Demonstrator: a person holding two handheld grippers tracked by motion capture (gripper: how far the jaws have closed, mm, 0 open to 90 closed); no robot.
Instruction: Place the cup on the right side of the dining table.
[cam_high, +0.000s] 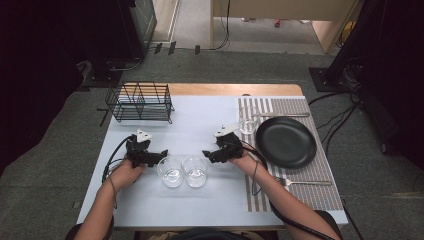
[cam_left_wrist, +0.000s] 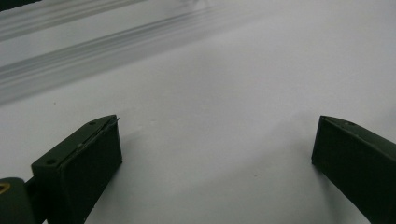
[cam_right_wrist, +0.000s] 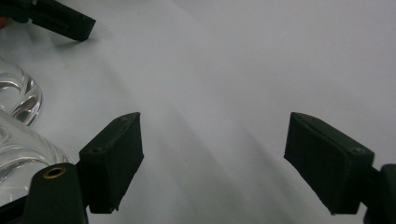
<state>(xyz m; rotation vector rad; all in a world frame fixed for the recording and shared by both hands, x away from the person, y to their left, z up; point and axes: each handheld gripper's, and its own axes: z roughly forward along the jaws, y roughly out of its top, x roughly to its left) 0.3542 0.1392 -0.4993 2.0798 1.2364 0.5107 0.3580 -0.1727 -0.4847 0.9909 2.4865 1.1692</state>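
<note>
We see two glasses side by side near the front middle of the table (cam_high: 150, 205) — the left glass (cam_high: 171, 171) and the right glass (cam_high: 195, 171), just beside each other. They stand between the two grippers, a little nearer the person than the jaw tips.

The left gripper (cam_high: 161, 153) points across the table towards the left glass, its tips just beside the rim; we cannot tell whether they touch. In the left gripper view its jaws (cam_left_wrist: 217, 126) stand wide apart, with bare table between them and nothing held.

The right gripper (cam_high: 207, 154) points the opposite way, towards the right glass. In the right gripper view its jaws (cam_right_wrist: 212, 121) are also parted over bare table and grip nothing. Clear glass sits at that picture's left edge, outside the jaw on that side, not between the pads.

Both glasses stand upright, mouths up, long axis vertical.

We count three glasses in all — the third glass (cam_high: 248, 120) stands well apart on the striped placemat (cam_high: 300, 197), beside one black plate (cam_high: 286, 141). There are also one fork (cam_high: 305, 182), one knife (cam_high: 282, 115) and one wire rack (cam_high: 140, 102).
</note>
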